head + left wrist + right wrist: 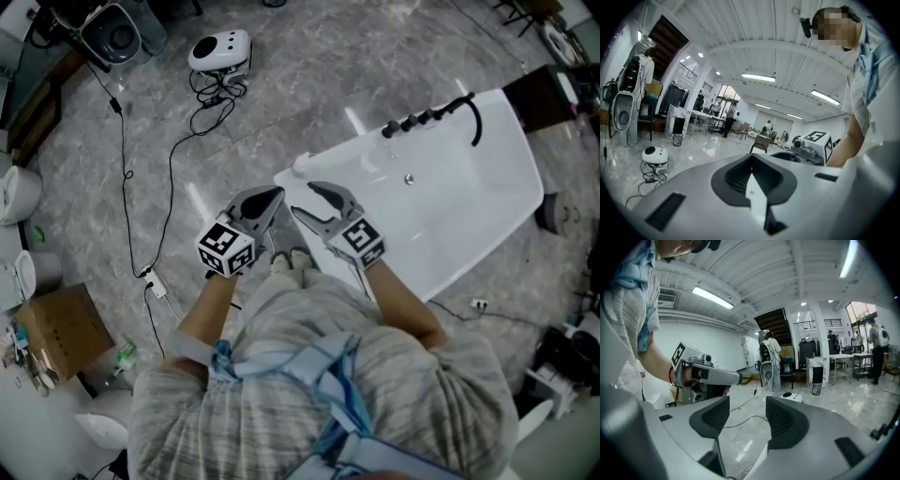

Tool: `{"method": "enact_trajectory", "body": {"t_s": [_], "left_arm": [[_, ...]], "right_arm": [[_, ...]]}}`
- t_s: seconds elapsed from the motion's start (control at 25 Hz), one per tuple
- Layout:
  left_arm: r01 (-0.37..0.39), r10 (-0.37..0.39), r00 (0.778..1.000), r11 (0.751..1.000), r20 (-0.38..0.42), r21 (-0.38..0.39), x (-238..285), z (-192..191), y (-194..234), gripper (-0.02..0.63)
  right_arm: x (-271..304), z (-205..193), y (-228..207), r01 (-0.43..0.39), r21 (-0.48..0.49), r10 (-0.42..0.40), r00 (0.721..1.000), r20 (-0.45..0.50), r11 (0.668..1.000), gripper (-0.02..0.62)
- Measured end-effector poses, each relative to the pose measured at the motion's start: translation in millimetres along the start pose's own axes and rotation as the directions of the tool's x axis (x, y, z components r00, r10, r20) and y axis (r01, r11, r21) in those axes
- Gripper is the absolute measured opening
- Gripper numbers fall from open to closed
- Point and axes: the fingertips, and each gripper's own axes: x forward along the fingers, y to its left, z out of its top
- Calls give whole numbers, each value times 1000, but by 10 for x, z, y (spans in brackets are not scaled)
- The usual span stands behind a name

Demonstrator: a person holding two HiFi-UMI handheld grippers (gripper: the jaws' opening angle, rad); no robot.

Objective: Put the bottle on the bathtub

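on the corner rim of the white bathtub (487, 178) nearest the grippers stands a small white bottle (302, 165), seen from above, seemingly upright; any label is too small to read. black tap fittings (427, 117) line the far rim. both grippers are held at chest height, apart from the bottle: the left gripper (274, 197) has its jaws pressed together, empty, and the right gripper (305, 199) has its jaws spread, empty. each cube bears black-and-white square markers. a white round device (220, 49) with cables and a cardboard box (58, 328) sit on the floor.
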Motion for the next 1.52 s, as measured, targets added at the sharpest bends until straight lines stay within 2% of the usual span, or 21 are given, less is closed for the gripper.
{"method": "enact_trajectory", "body": {"t_s": [0.16, 0.44, 0.52, 0.6, 0.68, 0.76, 1.04, 1.52], "left_arm": [[-24, 21, 998, 999, 58, 48, -58, 249, -78, 3], [14, -23, 998, 987, 50, 159, -198, 420, -273, 3], [12, -23, 998, 987, 64, 163, -254, 470, -310, 3], [8, -21, 997, 987, 80, 162, -295, 516, -340, 3], [5, -20, 996, 986, 89, 169, -323, 544, -379, 3], [3, -19, 996, 984, 91, 178, -343, 548, -424, 3], [10, -28, 995, 984, 100, 178, -315, 515, -545, 3], [7, -22, 996, 986, 91, 166, -301, 468, -550, 3]], "right_arm": [[-99, 230, 82, -9, 16, 8, 998, 60, 1000, 249], [-225, 620, 156, 5, 5, -6, 990, 139, 1000, 247], [-264, 716, 175, 14, 8, -15, 987, 158, 1000, 155], [-298, 773, 177, 22, -13, -20, 986, 167, 1000, 138], [-341, 762, 165, 34, -51, -25, 986, 164, 998, 90], [-396, 751, 161, 48, -58, -39, 986, 162, 997, 5], [-525, 810, 202, 62, -32, -56, 984, 169, 998, 5], [-527, 829, 275, 62, -53, -52, 983, 175, 997, 4]]}}
